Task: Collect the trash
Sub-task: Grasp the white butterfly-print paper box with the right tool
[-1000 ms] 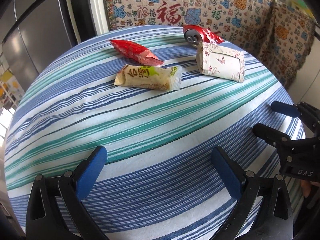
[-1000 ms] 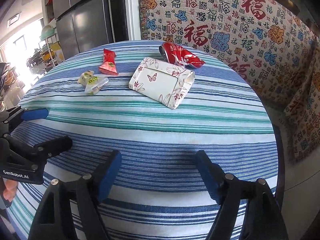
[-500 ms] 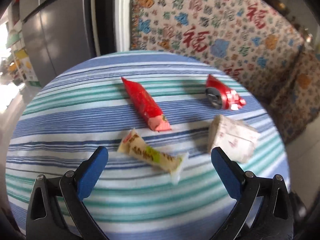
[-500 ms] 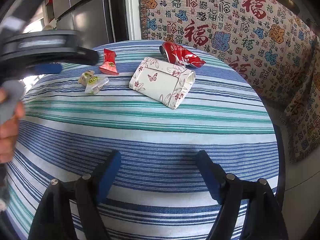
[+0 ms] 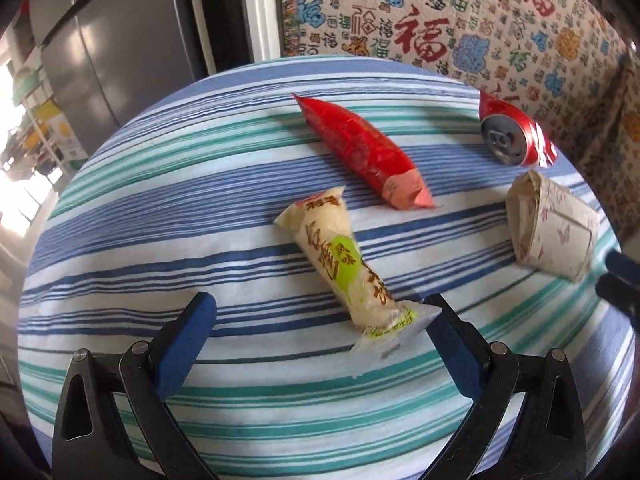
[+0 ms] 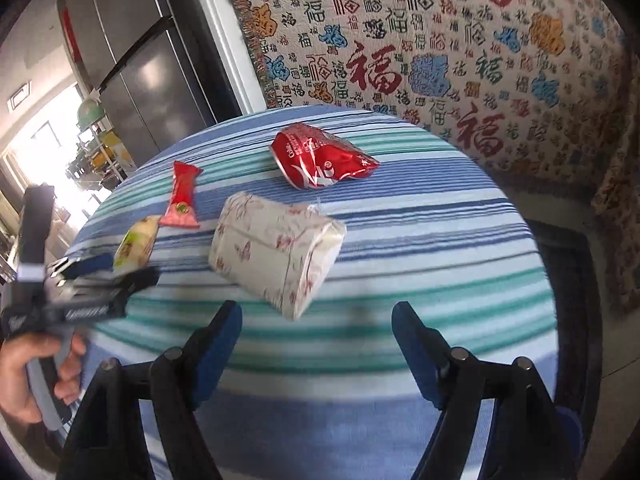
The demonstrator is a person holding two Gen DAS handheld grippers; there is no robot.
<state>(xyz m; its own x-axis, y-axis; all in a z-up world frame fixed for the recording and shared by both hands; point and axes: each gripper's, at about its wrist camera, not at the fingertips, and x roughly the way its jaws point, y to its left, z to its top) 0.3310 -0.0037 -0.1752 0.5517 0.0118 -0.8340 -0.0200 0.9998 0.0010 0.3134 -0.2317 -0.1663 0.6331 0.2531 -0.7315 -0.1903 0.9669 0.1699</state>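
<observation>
Left gripper (image 5: 320,312) tilted over wrapper (image 5: 340,264)

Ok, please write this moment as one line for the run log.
left gripper: open, at cream snack wrapper | right gripper: open, before tissue pack | nothing held

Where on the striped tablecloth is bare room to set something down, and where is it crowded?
Free: the striped tablecloth right of the butterfly-print tissue pack and crushed red can, and the left side beside the cream-green snack wrapper. Crowded: the far middle, where these and the red snack packet cluster.
</observation>
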